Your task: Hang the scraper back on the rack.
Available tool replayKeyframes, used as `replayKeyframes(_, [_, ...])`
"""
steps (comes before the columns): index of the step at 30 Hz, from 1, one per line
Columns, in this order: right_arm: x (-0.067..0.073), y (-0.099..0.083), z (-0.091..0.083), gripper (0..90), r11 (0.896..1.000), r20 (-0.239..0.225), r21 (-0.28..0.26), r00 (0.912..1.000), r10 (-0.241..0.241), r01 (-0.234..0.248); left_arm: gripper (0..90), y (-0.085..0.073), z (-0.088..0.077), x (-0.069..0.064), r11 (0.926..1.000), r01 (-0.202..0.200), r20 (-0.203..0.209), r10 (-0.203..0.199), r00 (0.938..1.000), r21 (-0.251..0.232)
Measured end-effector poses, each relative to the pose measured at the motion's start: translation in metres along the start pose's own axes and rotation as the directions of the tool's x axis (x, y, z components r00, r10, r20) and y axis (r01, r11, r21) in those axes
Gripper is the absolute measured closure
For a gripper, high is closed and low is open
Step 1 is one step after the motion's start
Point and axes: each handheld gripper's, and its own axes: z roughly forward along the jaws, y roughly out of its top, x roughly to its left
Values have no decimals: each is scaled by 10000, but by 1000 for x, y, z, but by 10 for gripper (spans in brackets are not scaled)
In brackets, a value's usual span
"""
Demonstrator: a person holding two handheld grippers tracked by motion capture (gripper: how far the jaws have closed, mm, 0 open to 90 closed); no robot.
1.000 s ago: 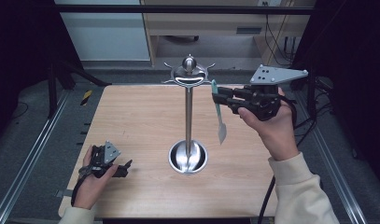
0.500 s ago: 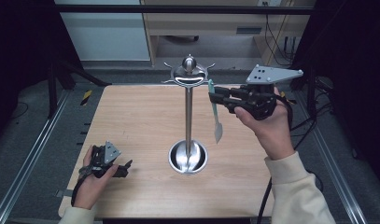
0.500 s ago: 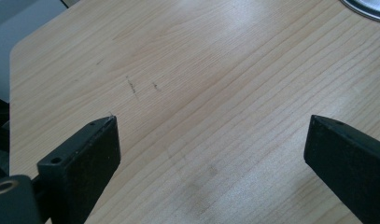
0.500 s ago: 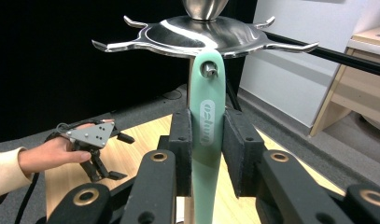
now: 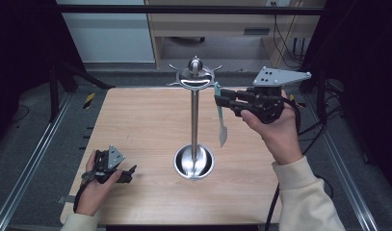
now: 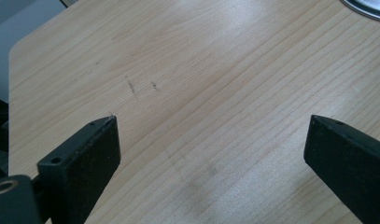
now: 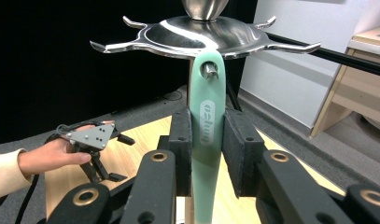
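A steel hanging stand [image 5: 195,115] rises from a round base [image 5: 194,162] at the table's middle, and its top disc [image 7: 201,35] carries several hooks. A mint-green utensil [image 5: 222,130] hangs upright just right of the pole. My right gripper [image 5: 218,100] is shut on its handle [image 7: 207,107] just under the disc. A hook tip [image 7: 209,70] shows through the hole at the handle's end. My left gripper [image 5: 128,173] rests low at the table's front left. Its jaws stand wide open over bare wood [image 6: 211,144] with nothing between them.
The wooden table [image 5: 136,120] has metal rails along both sides. The stand's base rim [image 6: 365,7] peeks into the top right corner of the left gripper view. A cabinet and desk [image 5: 208,29] stand beyond the far edge. Cables [image 5: 275,211] trail from the right gripper.
My right gripper has carried the green utensil left and closer to the stand's hooked top. The left hand and gripper have stayed put.
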Motion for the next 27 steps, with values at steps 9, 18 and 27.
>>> replayKeyframes(9, [1,0,1,741,10000,53,-26,10000,-1,1,35,0,0,0,10000,0,4,0,10000,6])
replayKeyframes(18, [0,-1,1,740,10000,-3,-56,10000,68,-68,35,0,0,0,10000,-61,14,61,10000,30])
replayKeyframes(27, [0,0,2,739,10000,13,-17,10000,83,-83,35,0,0,0,10000,-54,20,54,10000,27])
